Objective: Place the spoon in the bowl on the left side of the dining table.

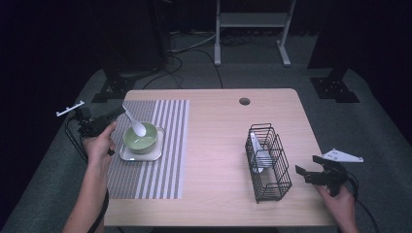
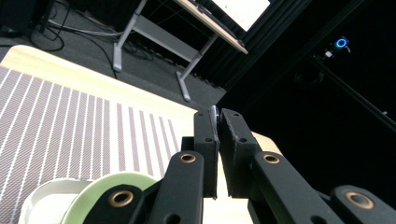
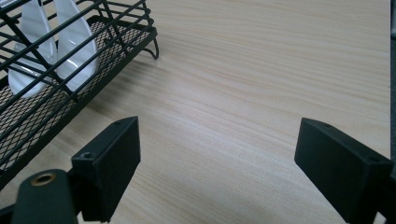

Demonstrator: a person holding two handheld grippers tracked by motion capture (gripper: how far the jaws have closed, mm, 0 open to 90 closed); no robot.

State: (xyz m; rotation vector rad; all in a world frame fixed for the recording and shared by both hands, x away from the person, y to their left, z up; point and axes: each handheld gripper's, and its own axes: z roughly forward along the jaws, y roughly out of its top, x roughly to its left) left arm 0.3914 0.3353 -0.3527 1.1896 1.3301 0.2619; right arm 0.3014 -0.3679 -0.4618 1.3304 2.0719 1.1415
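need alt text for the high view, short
A person's left gripper holds a white spoon over a green bowl on a white tray, set on a striped placemat. The right gripper, jaws open, rests beside a black wire basket holding more white spoons on the wooden table.

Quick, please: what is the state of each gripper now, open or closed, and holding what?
Left gripper: closed on the handle of a white spoon whose bowl end is over the green bowl.
Right gripper: open, holding nothing.

Left gripper (image 1: 118, 112) apparently holds white spoon (image 1: 134, 122) over green bowl (image 1: 140, 137).
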